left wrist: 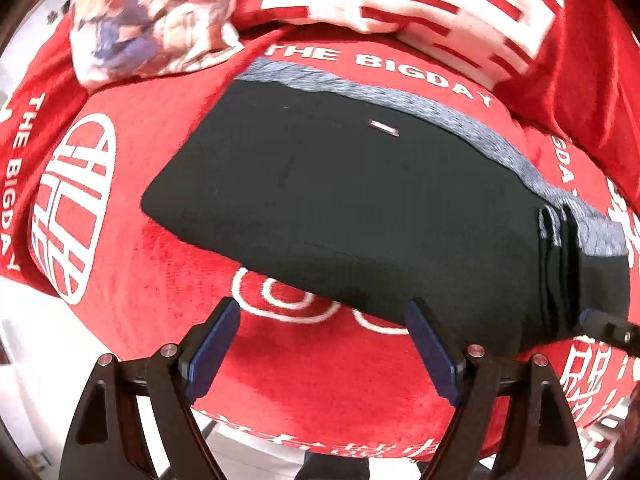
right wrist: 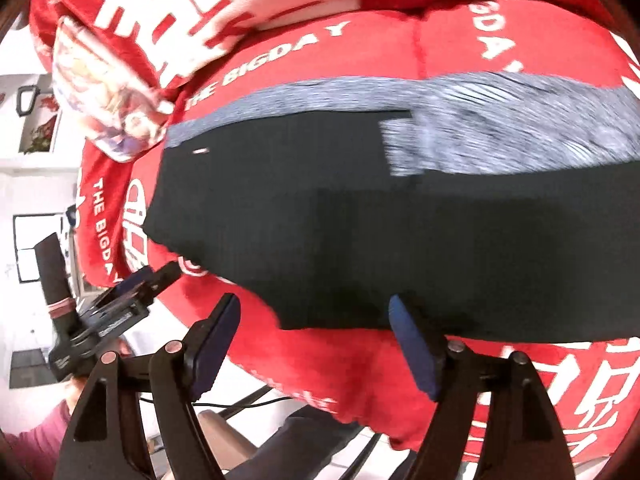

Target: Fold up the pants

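A pair of black pants point(left wrist: 340, 208) is laid flat on a red blanket point(left wrist: 152, 152) printed with white lettering and round emblems. The pants are seen folded into a long, compact shape, with a grey heathered band point(left wrist: 400, 96) running along the far edge and a small pale tag point(left wrist: 385, 127) stitched onto the black cloth near that band. In the left wrist view, several stacked layers of cloth are shown at the right end of the fold. A cushion with a colourful cartoon print point(left wrist: 152, 16) is placed beyond the pants at the far left, and a red pillow with large white characters point(left wrist: 420, 4) is propped behind them. The left gripper point(left wrist: 324, 320) is held above the near edge of the pants with its jaws spread wide; nothing is gripped between the blue pads, though the right-hand pad overlaps the black cloth in the view, and whether it is touched cannot be told. The right gripper point(right wrist: 314, 316) is likewise held over the near edge of the pants, jaws wide apart and empty, with only red blanket and the black hem seen between the pads. In the right wrist view the left gripper is seen at the left, beside the corner of the blanket, carried by a hand point(right wrist: 72, 394) in a maroon sleeve point(right wrist: 36, 436).
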